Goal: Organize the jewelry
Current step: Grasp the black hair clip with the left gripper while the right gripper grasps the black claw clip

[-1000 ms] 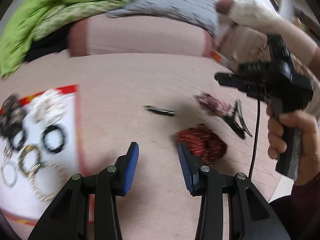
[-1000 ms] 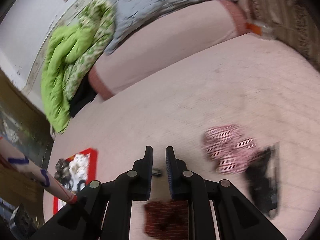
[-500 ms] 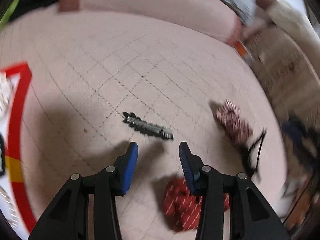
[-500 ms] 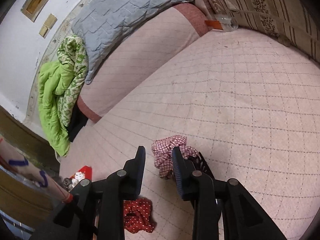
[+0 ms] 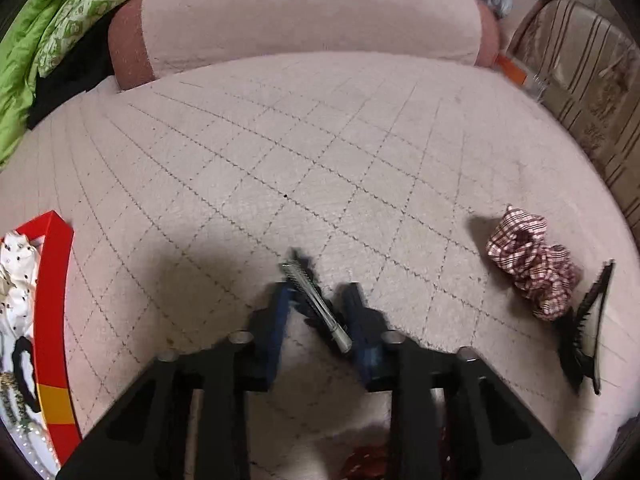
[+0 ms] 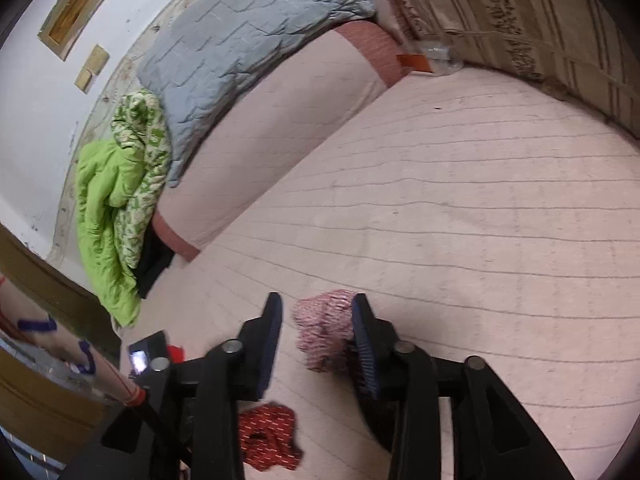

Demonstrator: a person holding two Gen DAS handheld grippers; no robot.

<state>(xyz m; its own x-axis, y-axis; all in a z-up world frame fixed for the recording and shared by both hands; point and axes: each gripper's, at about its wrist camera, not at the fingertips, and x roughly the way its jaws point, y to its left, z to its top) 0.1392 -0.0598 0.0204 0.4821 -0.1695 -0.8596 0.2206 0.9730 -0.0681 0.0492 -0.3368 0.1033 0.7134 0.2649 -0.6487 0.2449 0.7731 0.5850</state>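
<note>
My left gripper [image 5: 318, 300] is open, its blue pads on either side of a black and silver hair clip [image 5: 316, 306] lying on the pink quilted mat [image 5: 320, 152]. My right gripper [image 6: 316, 312] is open around a red-and-white checked scrunchie [image 6: 322, 332] on the mat; that scrunchie also shows in the left wrist view [image 5: 532, 264]. A red scrunchie [image 6: 270, 438] lies below the right gripper. A red-rimmed tray [image 5: 52, 320] at the left edge holds a white scrunchie [image 5: 14, 276], black bands and bangles.
A black claw clip [image 5: 584, 332] lies beside the checked scrunchie. A pink bolster [image 5: 308, 16] lies at the back of the mat, with a green blanket [image 6: 116, 208] and a grey pillow [image 6: 240, 36]. A striped cushion [image 5: 592, 92] runs along the right.
My left gripper has moved forward and down until the hair clip lies between its pads. My right gripper has opened wider and come down around the checked scrunchie.
</note>
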